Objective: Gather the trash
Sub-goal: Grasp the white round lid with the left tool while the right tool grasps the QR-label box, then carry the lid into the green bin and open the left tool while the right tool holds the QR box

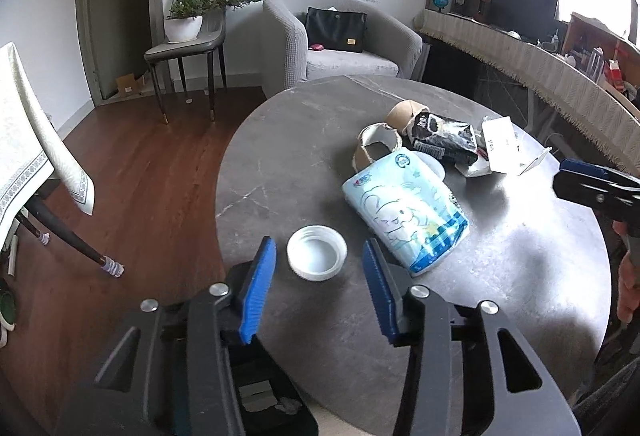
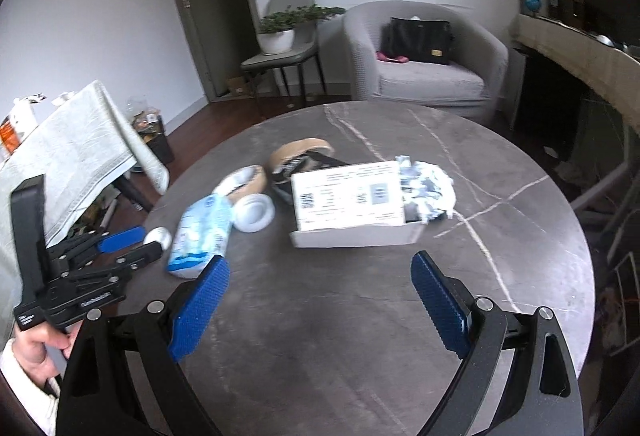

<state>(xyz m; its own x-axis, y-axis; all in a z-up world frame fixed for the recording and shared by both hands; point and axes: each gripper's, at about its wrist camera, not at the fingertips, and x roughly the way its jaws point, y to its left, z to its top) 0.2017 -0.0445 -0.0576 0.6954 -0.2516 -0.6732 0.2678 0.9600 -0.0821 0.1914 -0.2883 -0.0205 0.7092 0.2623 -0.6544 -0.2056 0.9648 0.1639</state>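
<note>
Two tongs: both mine, both low over the grey table (image 1: 520, 276), pointing down at the litter.
Left tongs (image 1: 318, 241): released, pads standing either side of the lid (image 1: 317, 253) with a gap showing on each side, nothing pinched.
Right tongs (image 2: 320, 258): wide and released, bare tabletop between the pads.
Lid: white, flat on the table near the front-left edge, open side up, apart from the pile.
Pack (image 1: 406, 208): pale blue tissue pack, lying just right of my left tongs' right pad and crowding that side.
Ring (image 2: 254, 214): second white round piece, touching the far end of the pack, partly hidden behind it from the left view.
Rolls (image 1: 374, 144): two flattened cardboard cores behind the pack, one tucked against the other.
Wrapper (image 1: 444, 136): black and white, crumpled, leaning on the far roll.
Box (image 2: 348, 192): white, flat, lid flap up, straight ahead of my right tongs and nearest to them.
Paper (image 2: 428, 184): crumpled wad at the box's far right corner, touching it.
Hand (image 2: 36, 352): mine, gripping the left tongs' handle, light sleeve at the wrist.
Beyond the table: grey armchair (image 1: 340, 48) with a black bag (image 1: 336, 30) on it, a chair (image 1: 180, 48) carrying a potted plant (image 1: 188, 16).
Left side: cloth-draped table (image 2: 80, 148) close to the round table's edge.
</note>
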